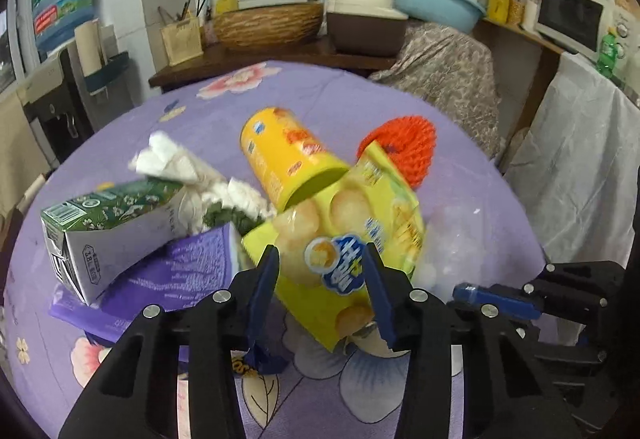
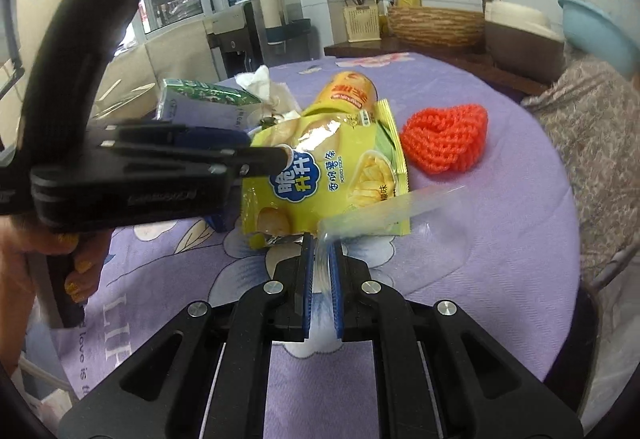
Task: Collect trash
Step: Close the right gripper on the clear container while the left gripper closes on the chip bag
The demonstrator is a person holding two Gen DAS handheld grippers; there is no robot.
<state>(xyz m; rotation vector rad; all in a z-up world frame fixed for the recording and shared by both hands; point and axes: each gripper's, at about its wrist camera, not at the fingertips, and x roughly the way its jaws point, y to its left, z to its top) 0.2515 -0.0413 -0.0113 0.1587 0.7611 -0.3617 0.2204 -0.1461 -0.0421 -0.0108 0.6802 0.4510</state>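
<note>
Straddling yellow chip bag (image 1: 352, 239) on purple tablecloth (image 1: 460, 143), left gripper (image 1: 320, 259) stood parted around it, grip unclear. Right gripper (image 2: 320, 247) clenched clear plastic bag (image 2: 384, 207).

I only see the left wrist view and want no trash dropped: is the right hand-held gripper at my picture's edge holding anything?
Observer: Yes. The right hand-held gripper is shut on a clear thin plastic sheet.
Operator: Where does that sheet run from there?
Observer: It slants up toward the right side of the right wrist view and crosses in front of the lower right corner of the yellow foil crisp bag.
</note>
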